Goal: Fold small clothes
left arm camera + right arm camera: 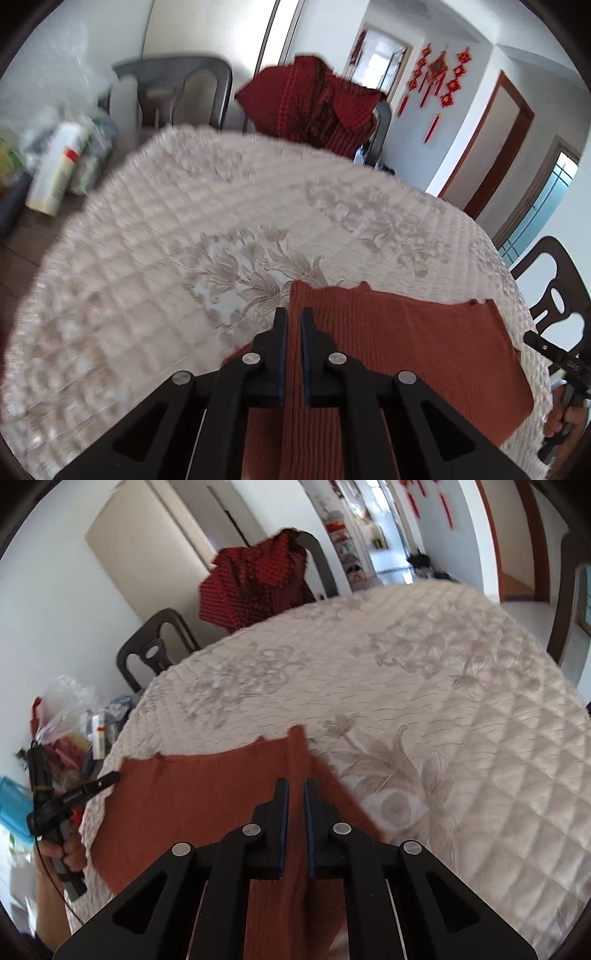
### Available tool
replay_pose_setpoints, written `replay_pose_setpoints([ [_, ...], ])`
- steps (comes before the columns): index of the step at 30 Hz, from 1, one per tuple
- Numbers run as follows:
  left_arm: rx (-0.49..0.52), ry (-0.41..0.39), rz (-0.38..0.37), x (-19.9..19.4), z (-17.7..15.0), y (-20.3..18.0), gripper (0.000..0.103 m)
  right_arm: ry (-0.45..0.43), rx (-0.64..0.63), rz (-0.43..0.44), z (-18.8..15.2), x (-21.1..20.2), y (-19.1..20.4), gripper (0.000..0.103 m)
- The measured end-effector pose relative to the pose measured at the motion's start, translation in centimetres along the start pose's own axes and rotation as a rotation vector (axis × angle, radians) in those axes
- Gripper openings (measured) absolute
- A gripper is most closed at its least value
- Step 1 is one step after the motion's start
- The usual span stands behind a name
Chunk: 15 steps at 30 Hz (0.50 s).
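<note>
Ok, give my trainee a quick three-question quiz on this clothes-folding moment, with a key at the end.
1. True or false: the rust-red knit garment lies on the quilted tablecloth.
2. What does each claw grip? A) a garment edge B) the tablecloth C) nothing
3. Fill in: a red checked garment is draped over a ____.

Key:
1. True.
2. A: the left claw and right claw each pinch a fold of the rust-red fabric.
3. Chair.
</note>
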<state>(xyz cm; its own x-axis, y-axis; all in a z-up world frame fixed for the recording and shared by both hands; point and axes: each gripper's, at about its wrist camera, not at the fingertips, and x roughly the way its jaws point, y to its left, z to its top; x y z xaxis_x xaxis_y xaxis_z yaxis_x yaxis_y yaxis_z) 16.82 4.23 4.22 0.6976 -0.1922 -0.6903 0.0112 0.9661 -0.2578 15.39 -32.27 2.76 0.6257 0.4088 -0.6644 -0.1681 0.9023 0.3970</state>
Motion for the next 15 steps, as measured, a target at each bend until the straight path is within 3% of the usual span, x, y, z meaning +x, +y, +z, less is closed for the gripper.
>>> replay_pose_setpoints([
  [4, 0.084, -0.045, -0.045, -4.2, -2.8, -2.2, 0.009, -0.025, -0.104, 0.007, -3.0, -2.5, 3.3, 0.008],
  [6, 0.12, -0.023, -0.102, -5.4, -4.9, -3.9, 0.012, -0.002, -0.134, 0.026, -5.0, -2.9, 4.8, 0.008],
  [11, 0.228, 0.058, -0.169, -5.0, -9.4, -8.5, 0.012, 0.046, -0.174, 0.072, -8.2, -1.4, 7.5, 0.008],
  [15, 0.267, 0.085, -0.2, -4.0, -10.6, -10.6, 0.012, 0.079, -0.222, 0.077, -9.2, 0.3, 8.9, 0.008],
])
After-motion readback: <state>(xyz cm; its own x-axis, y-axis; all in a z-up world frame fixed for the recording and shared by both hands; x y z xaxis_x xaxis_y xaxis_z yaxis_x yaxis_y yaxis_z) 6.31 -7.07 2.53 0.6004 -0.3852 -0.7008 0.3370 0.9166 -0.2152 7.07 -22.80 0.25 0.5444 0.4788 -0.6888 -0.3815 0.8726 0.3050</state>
